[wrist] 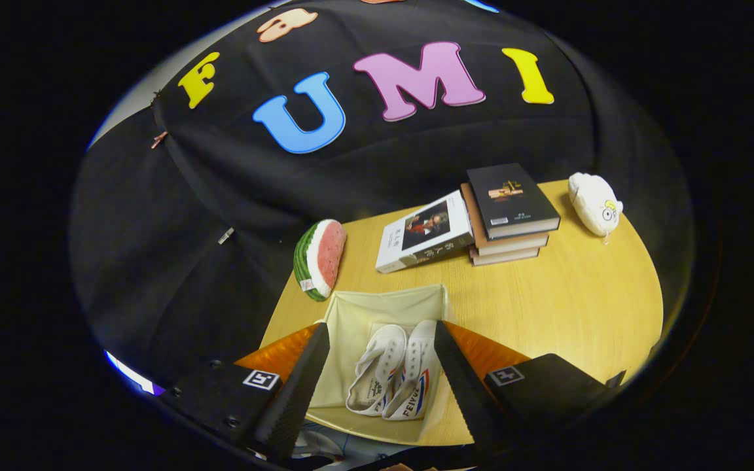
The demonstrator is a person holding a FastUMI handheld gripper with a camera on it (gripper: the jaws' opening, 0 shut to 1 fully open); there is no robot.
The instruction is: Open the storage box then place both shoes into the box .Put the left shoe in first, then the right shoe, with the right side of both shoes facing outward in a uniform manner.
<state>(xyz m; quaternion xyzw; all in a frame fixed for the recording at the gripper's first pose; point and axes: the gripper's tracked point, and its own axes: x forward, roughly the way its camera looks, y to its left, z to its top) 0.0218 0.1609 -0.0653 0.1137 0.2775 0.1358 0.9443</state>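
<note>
Storage box [357, 307]: soft matt cloth lining, glossy ribbed plastic-looking flaps. Both shoes [393, 379] canvas, matt, w/ smooth rubbery-looking soles. Table [567, 307]: wood-grain top, smooth, slight sheen. Books [501, 216]: paper, covers semi-gloss. Watermelon toy [319, 258] and white plush [594, 203]: soft fuzzy fabric. Gripper [380, 373] fingers spread wide over box, inner pads [298, 386] rough ridged texture, matt

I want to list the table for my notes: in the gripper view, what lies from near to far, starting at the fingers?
Open gripper, empty → shoes in the box → white book → black cloth wall.
</note>
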